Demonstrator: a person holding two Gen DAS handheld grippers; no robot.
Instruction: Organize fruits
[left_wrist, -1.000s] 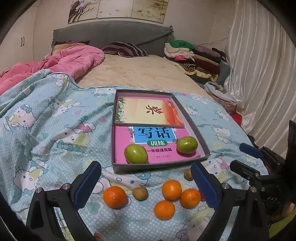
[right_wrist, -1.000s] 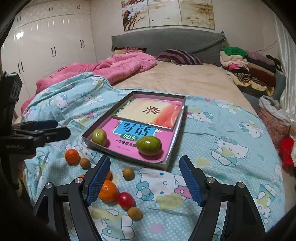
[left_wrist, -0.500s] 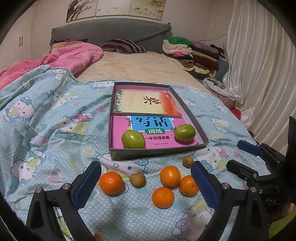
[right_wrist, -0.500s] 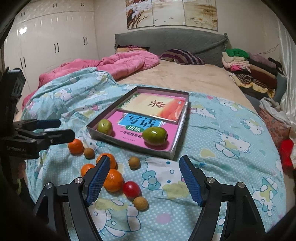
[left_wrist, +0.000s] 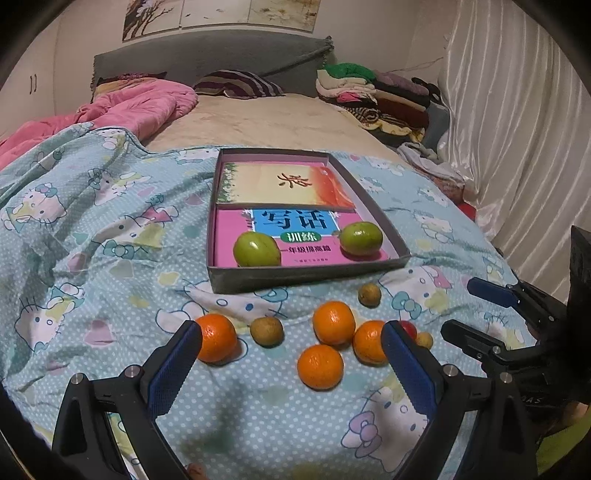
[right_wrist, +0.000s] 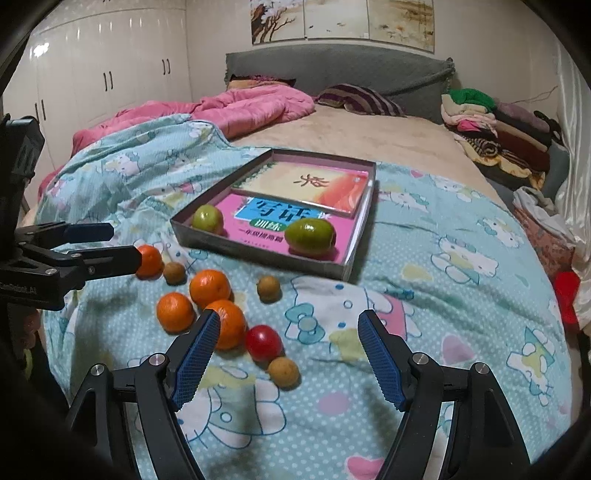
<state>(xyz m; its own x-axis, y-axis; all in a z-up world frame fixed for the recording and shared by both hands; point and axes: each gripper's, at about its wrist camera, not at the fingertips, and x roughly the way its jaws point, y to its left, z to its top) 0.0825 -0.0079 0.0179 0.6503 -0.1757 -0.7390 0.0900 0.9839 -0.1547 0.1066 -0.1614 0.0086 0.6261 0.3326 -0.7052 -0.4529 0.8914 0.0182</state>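
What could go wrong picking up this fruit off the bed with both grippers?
The oranges lie bunched on a soft quilt, so closing on one may nudge its neighbours rolling. The red fruit touches an orange and a small brown fruit, leaving little finger room. The open left gripper and right gripper work close together and might collide.

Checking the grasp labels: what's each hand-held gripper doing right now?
Left hand-held gripper: open, holding nothing.
Right hand-held gripper: open, holding nothing.
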